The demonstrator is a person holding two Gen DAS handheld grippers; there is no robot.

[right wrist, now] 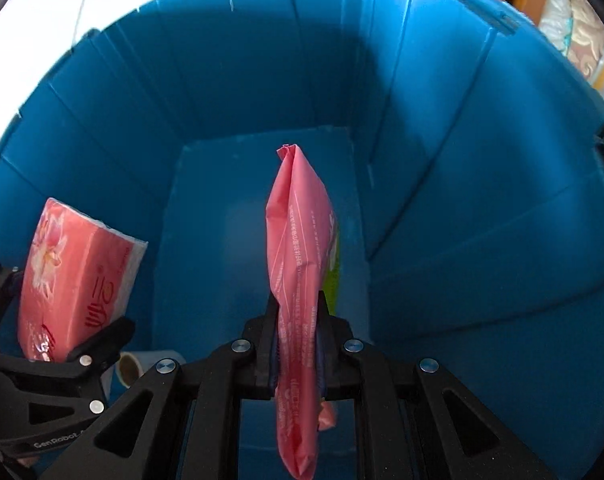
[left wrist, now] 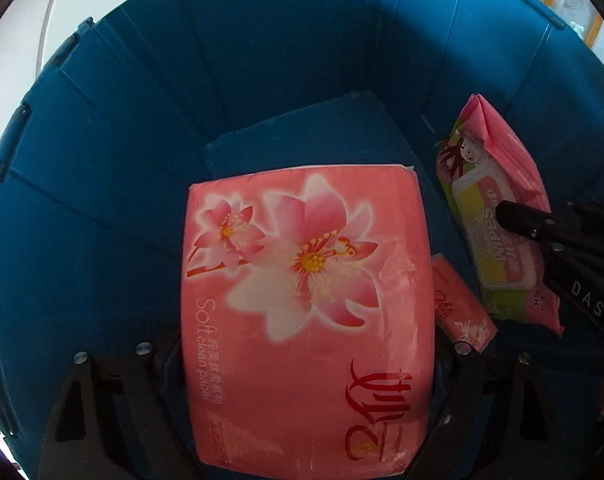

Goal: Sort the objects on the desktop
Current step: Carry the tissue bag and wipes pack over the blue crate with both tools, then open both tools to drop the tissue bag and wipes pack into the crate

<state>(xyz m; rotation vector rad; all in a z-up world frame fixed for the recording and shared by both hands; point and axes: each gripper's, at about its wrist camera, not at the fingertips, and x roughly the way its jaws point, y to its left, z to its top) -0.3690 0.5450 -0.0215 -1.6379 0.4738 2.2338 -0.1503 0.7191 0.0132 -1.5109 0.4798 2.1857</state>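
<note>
In the left wrist view, a soft pack of tissue paper [left wrist: 306, 320] in glossy pink film was clamped between the black fingers of the left gripper [left wrist: 308, 354], one pressed to each long side. It was printed with white-edged pink blossoms, the words "Soft clean paper" and large red Chinese characters. Just beside it, at about 4 o'clock, a small pink pocket-tissue packet [left wrist: 460, 304] was seen lower down in the bin. Farther toward 2 o'clock, a flat wet-wipes pouch [left wrist: 498, 216] with a pink crimped end, green edge and a stiff rounded flip lid marked "Wipes" was pinched by the tip of the right gripper [left wrist: 518, 222], whose arm bore the letters "DAS". In the right wrist view, the right gripper [right wrist: 297, 344] was closed tight on that pouch [right wrist: 299, 248], held edge-on, its fine white print too small to be read. At 8 o'clock a white roll [right wrist: 130, 367] lay low beside the left gripper [right wrist: 61, 344], marked "GenRobot". Everything was enclosed by the smooth, ribbed walls of a deep blue plastic bin [right wrist: 462, 160], with its flat floor behind the pouch.
</note>
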